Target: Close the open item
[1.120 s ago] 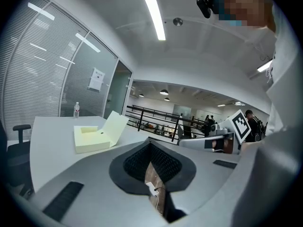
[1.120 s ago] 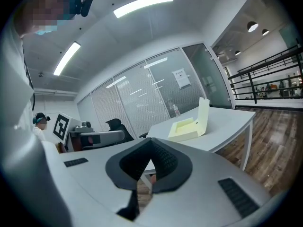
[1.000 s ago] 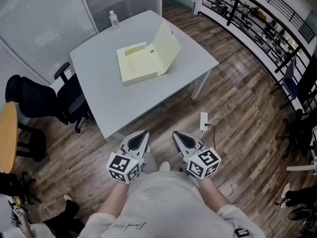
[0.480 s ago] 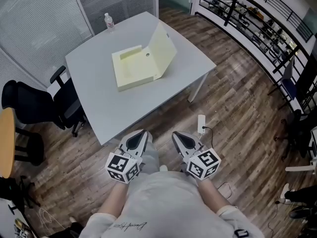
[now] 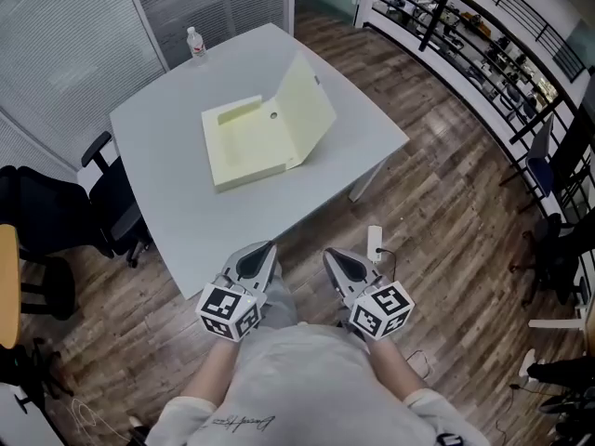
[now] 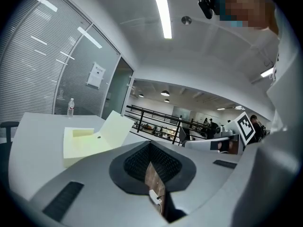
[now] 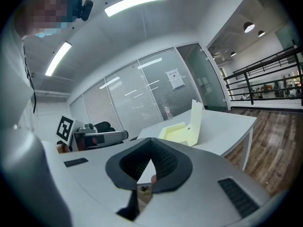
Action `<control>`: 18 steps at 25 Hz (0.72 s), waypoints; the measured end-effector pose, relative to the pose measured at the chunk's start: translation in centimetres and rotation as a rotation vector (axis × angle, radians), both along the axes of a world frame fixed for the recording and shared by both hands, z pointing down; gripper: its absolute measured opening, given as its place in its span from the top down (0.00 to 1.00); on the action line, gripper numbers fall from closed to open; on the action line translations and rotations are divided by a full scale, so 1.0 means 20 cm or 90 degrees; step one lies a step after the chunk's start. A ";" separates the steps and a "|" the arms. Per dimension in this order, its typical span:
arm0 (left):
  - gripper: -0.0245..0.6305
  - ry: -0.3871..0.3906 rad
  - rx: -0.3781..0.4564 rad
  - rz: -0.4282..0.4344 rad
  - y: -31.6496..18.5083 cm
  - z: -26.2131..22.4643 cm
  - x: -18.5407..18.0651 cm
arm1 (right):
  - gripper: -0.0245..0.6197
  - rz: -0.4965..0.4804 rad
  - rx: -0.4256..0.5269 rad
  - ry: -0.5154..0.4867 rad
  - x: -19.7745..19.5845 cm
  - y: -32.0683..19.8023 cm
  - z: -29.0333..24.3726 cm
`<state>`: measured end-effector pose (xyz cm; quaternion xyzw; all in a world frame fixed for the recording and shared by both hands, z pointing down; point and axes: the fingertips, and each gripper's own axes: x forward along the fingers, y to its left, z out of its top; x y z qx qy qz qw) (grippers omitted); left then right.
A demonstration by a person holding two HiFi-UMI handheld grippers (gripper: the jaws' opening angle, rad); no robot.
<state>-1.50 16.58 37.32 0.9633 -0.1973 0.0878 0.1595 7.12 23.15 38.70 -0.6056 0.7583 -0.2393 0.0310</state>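
Observation:
A pale yellow flat box lies open on the grey table (image 5: 191, 216), with its tray (image 5: 244, 147) flat and its lid (image 5: 312, 110) standing tilted at the right. It also shows as the box (image 6: 87, 141) in the left gripper view and the box (image 7: 183, 128) in the right gripper view. Both grippers are held close to the person's body, well short of the table's near edge. My left gripper (image 5: 263, 249) and right gripper (image 5: 333, 255) point at the table, jaws together, nothing between them. The closed tips show as left gripper (image 6: 150, 145) and right gripper (image 7: 151, 142).
A water bottle (image 5: 194, 45) stands at the table's far corner. Black office chairs (image 5: 56, 216) sit left of the table, beside an orange round table (image 5: 6, 286). A white power strip (image 5: 374, 242) lies on the wood floor. A black railing (image 5: 465, 49) runs at right.
The table and box have slid left and slightly nearer in the head view as the person moves. Both grippers keep their place by the body, still shut.

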 end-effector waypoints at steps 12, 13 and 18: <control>0.95 0.016 0.015 0.019 -0.64 -0.09 0.14 | 0.94 0.019 0.010 0.010 0.12 -0.62 -0.09; 0.95 0.016 0.017 0.017 -0.68 -0.10 0.14 | 0.94 0.017 0.013 0.011 0.12 -0.66 -0.10; 0.95 0.005 0.034 0.013 -0.86 -0.11 0.12 | 0.94 0.009 0.020 0.006 0.12 -0.86 -0.11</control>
